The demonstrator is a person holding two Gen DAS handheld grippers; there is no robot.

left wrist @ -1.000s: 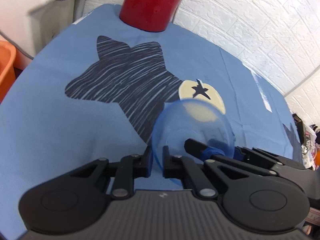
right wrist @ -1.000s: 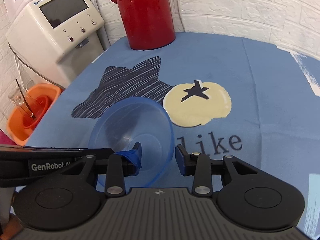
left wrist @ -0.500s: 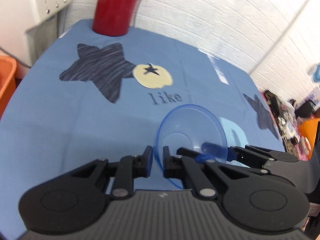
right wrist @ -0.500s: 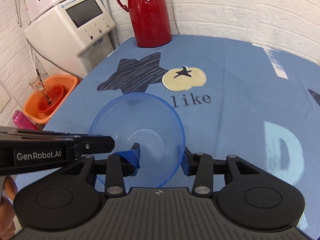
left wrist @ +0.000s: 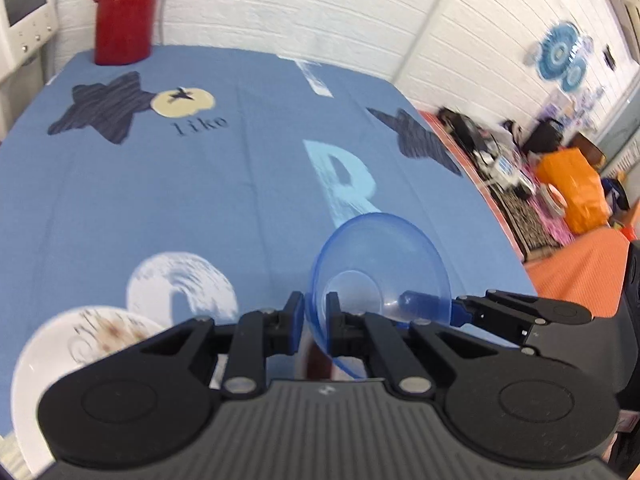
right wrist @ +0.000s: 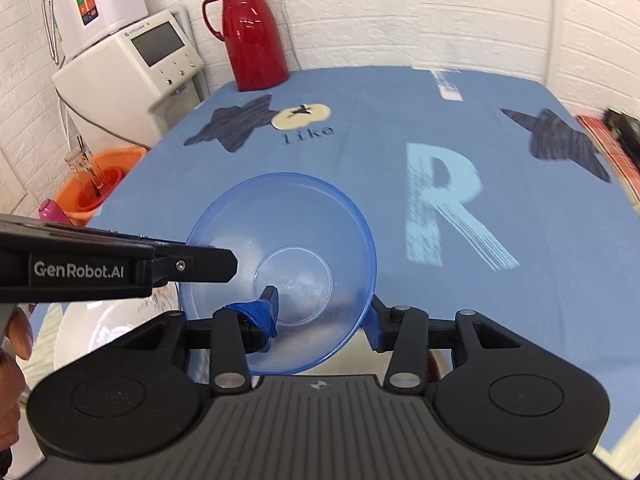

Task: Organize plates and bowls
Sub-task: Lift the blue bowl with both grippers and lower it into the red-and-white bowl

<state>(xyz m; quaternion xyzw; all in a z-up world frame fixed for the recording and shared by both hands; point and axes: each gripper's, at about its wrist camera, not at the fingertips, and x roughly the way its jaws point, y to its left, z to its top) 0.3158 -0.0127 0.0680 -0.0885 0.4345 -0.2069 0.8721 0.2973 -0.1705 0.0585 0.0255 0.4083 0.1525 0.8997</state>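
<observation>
A clear blue bowl hangs tilted above the blue tablecloth. My left gripper is shut on its rim, and in the right wrist view it reaches in from the left. My right gripper straddles the bowl's opposite wall. One taped finger is inside, the other outside, with a wide gap between them. A white plate with a brown pattern lies on the cloth just below and to the left of the bowl.
A red thermos stands at the table's far left corner. Beside the table are a white machine and an orange basin. Clutter and an orange bag lie beyond the right edge. A hand holds the left gripper.
Both grippers have pulled back with the bowl, from over the dark star near the thermos toward the near side. The white plate has come into view below.
</observation>
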